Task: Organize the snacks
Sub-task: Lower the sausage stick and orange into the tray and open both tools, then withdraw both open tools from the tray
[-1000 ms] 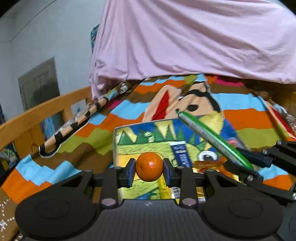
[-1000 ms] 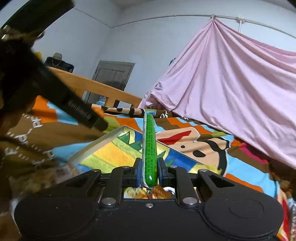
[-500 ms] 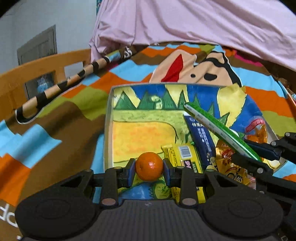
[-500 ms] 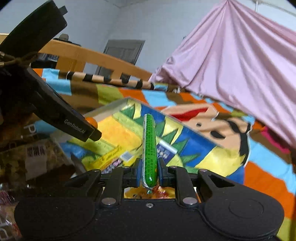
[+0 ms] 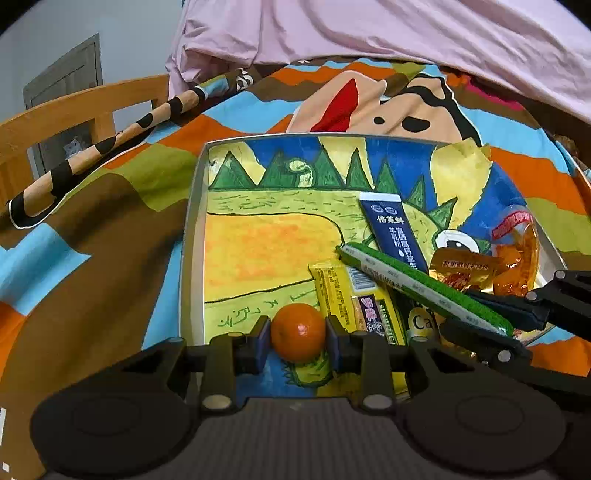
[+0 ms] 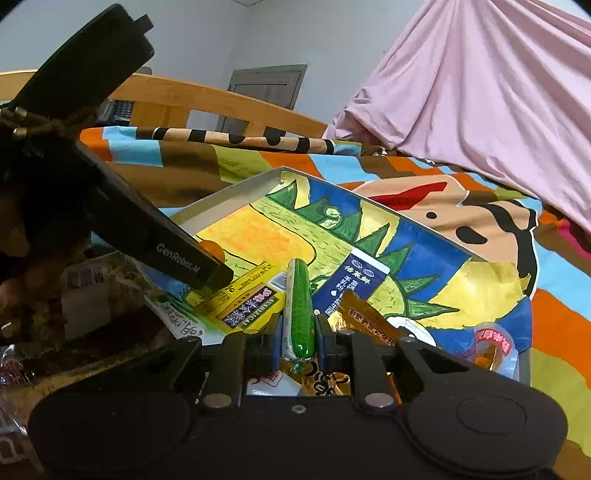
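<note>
My left gripper (image 5: 297, 339) is shut on a small orange (image 5: 297, 332), held low over the near edge of a shallow tray (image 5: 192, 236) with a painted bottom. My right gripper (image 6: 298, 341) is shut on a green sausage stick (image 6: 300, 306), which slants over the tray's right part as the sausage stick (image 5: 424, 286) in the left wrist view. Inside the tray lie a yellow packet (image 5: 343, 295), a dark blue sachet (image 5: 393, 230), a gold wrapper (image 5: 461, 267) and a clear orange jelly cup (image 5: 517, 251). The left gripper (image 6: 218, 273) reaches in from the left in the right wrist view.
The tray rests on a bright striped cartoon blanket (image 5: 110, 229). A wooden bed rail (image 5: 74, 110) runs along the left, with a striped roll (image 5: 96, 151) beside it. A pink sheet (image 5: 369, 29) hangs behind. More snack bags (image 6: 85, 291) lie left of the tray.
Both grippers have come down and forward over the tray, each keeping its grip. The tray now fills much more of both views; little moved in the last half second.
</note>
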Demonstrator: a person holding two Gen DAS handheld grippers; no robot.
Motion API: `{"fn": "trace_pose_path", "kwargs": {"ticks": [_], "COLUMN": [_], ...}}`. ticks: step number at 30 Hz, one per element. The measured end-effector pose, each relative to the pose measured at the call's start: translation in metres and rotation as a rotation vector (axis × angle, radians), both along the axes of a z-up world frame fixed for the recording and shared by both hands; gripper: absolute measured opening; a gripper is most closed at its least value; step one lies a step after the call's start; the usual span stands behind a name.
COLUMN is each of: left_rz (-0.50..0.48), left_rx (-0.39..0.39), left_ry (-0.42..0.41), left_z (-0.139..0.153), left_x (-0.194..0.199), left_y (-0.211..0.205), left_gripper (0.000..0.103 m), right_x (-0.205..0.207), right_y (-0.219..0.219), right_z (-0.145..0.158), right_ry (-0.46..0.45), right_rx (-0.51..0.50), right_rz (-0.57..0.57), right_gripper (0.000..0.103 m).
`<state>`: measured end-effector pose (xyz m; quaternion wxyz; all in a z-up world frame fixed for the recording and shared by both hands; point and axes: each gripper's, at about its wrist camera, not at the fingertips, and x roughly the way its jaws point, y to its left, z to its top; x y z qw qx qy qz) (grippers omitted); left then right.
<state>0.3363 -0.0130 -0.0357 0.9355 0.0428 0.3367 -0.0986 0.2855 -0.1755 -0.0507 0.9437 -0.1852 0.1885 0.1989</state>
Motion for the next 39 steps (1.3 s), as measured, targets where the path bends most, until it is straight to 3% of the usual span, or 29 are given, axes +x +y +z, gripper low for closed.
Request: {"fn": "trace_pose_path", "kwargs": {"ticks": [4, 7, 9, 12, 14, 16, 25, 33, 39], "left_rz": [-0.008, -0.007, -0.009, -0.011, 0.006, 0.025, 0.113, 0.141, 0.134], "left_rx": [-0.006, -0.039, -0.048, -0.043, -0.049, -0.072, -0.131, -0.123, -0.129], "left_ry": [0.009, 0.004, -0.009, -0.037, -0.071, -0.11, -0.241, -0.297, -0.252], "left_z": [0.001, 0.003, 0.006, 0.012, 0.017, 0.024, 0.05, 0.055, 0.06], "left_x": [-0.001, -0.005, -0.008, -0.014, -0.021, -0.029, -0.072, -0.13, -0.167], "left_y": [0.001, 0.004, 0.004, 0.005, 0.007, 0.012, 0.033, 0.043, 0.044], "left_gripper": [0.036, 0.051, 0.054, 0.062, 0.076, 0.083, 0.102, 0.102, 0.103], "right_x": [-0.002, -0.001, -0.002, -0.005, -0.011, -0.018, -0.054, -0.094, -0.13], "right_y": [-0.001, -0.003, -0.005, -0.009, -0.012, -0.014, -0.029, -0.041, -0.046], "right_z": [0.001, 0.005, 0.009, 0.016, 0.022, 0.027, 0.054, 0.07, 0.078], "right_ry": [-0.003, -0.008, -0.014, -0.021, -0.05, -0.079, -0.165, -0.179, -0.181], "right_rx": [0.002, 0.015, 0.029, 0.062, 0.086, 0.101, 0.197, 0.22, 0.198], "right_rz": [-0.017, -0.037, -0.052, -0.069, -0.074, -0.079, -0.106, -0.138, -0.129], "right_gripper": [0.028, 0.033, 0.037, 0.052, 0.06, 0.073, 0.098, 0.102, 0.102]}}
